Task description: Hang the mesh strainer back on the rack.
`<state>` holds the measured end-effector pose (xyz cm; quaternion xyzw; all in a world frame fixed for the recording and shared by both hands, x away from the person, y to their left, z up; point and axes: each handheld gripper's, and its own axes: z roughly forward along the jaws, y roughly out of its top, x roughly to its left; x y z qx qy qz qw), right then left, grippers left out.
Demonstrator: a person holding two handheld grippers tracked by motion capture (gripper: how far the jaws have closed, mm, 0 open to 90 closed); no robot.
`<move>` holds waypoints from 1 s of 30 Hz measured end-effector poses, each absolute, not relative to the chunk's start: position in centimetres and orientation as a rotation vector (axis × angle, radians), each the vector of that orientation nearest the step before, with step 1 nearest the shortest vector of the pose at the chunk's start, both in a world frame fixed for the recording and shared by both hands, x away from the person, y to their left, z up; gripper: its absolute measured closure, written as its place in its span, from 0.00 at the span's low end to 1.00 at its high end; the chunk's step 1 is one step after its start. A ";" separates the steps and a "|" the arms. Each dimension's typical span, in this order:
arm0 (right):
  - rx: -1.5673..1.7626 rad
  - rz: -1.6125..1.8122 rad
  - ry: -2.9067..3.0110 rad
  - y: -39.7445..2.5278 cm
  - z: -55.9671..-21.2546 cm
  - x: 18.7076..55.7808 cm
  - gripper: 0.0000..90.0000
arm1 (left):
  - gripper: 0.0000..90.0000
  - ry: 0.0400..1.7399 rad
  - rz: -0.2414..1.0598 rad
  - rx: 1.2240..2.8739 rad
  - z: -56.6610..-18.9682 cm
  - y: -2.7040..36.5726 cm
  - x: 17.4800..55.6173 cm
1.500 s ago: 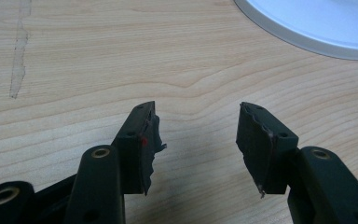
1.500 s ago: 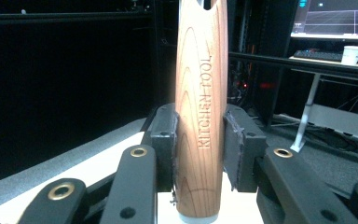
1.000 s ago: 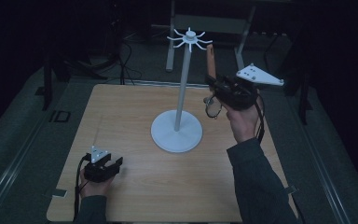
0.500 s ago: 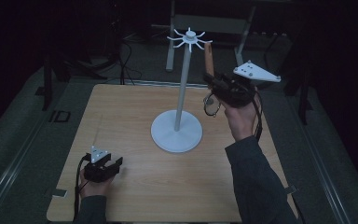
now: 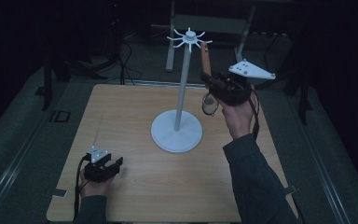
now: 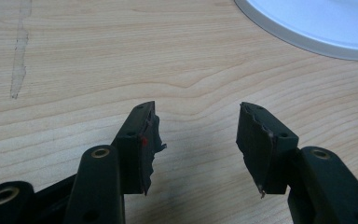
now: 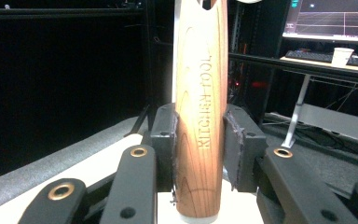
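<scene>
A wooden table (image 5: 121,116) lies below the tool (image 7: 200,116); up and to the right of the tool in the right gripper view glows a lit monitor (image 7: 328,18); under it sit a keyboard (image 7: 307,55) and a paper cup (image 7: 341,56); black cables (image 5: 126,56) trail on the floor well left of the tool.

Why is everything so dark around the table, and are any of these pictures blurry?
High view: light falls on the table alone, so the room stays near black. Right gripper view: the wooden handle is sharp, its lettering readable, while the background is dim. Left gripper view: evenly lit wood grain, with the jaws close up and slightly soft.
</scene>
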<state>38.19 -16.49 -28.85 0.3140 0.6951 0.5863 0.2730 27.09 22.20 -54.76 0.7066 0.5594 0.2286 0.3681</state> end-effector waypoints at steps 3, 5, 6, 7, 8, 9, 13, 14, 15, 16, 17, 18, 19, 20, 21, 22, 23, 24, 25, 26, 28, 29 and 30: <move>0.845 1.576 1.872 -16.4 -28.8 38.3 0.75 | 0.53 1.436 0.587 1.816 -54.8 22.2 27.1; 0.846 1.570 1.873 -16.2 -28.8 38.4 0.75 | 0.53 1.436 0.587 1.815 -54.8 22.2 27.1; 0.847 1.569 1.874 -16.2 -28.8 38.4 0.75 | 0.53 1.436 0.587 1.814 -54.8 22.2 27.1; 0.848 1.569 1.874 -16.1 -28.7 38.4 0.75 | 0.53 1.435 0.587 1.816 -54.8 22.2 27.1; 0.847 1.568 1.875 -16.1 -28.7 38.5 0.75 | 0.53 1.435 0.587 1.815 -54.8 22.2 27.1; 0.848 1.565 1.876 -16.0 -28.7 38.5 0.75 | 0.53 1.436 0.587 1.815 -54.8 22.2 27.1; 0.853 1.559 1.880 -15.8 -28.9 38.7 0.75 | 0.53 1.435 0.587 1.816 -54.8 22.2 27.1; 0.853 1.559 1.880 -15.8 -28.9 38.7 0.75 | 0.53 1.435 0.587 1.816 -54.8 22.2 27.1; 0.856 1.556 1.883 -15.8 -28.9 38.8 0.75 | 0.53 1.434 0.587 1.818 -54.7 22.2 27.1; 0.857 1.556 1.883 -15.8 -29.0 38.8 0.75 | 0.53 1.435 0.588 1.816 -54.7 22.2 27.1; 0.857 1.556 1.883 -15.8 -29.0 38.8 0.75 | 0.53 1.437 0.587 1.814 -54.7 22.2 27.1; 0.857 1.556 1.883 -15.8 -29.0 38.8 0.75 | 0.53 1.437 0.588 1.813 -54.8 22.2 27.1; 0.856 1.554 1.886 -15.7 -29.0 38.8 0.75 | 0.53 1.436 0.587 1.813 -54.8 22.2 27.1; 0.854 1.550 1.889 -15.7 -29.1 38.8 0.75 | 0.53 1.435 0.587 1.816 -54.7 22.2 27.1; 0.854 1.549 1.890 -15.7 -29.1 38.8 0.75 | 0.53 1.435 0.587 1.817 -54.7 22.2 27.1; 0.854 1.551 1.889 -15.7 -29.1 38.8 0.75 | 0.53 1.436 0.588 1.815 -54.7 22.2 27.1; 0.854 1.550 1.889 -15.7 -29.2 38.8 0.75 | 0.53 1.436 0.588 1.815 -54.7 22.2 27.1; 0.857 1.551 1.890 -15.7 -29.3 38.8 0.75 | 0.53 1.438 0.588 1.812 -54.7 22.2 27.1; 0.858 1.547 1.894 -15.7 -29.4 38.8 0.75 | 0.53 1.438 0.588 1.812 -54.7 22.2 27.1; 0.858 1.540 1.898 -15.6 -29.5 38.8 0.75 | 0.53 1.438 0.588 1.813 -54.7 22.2 27.1; 0.861 1.530 1.904 -15.6 -29.7 38.9 0.74 | 0.53 1.436 0.588 1.814 -54.7 22.2 27.1; 0.862 1.535 1.903 -15.6 -29.7 38.9 0.74 | 0.53 1.436 0.588 1.814 -54.7 22.2 27.1; 0.864 1.540 1.902 -15.7 -29.7 38.9 0.74 | 0.53 1.436 0.589 1.815 -54.7 22.2 27.1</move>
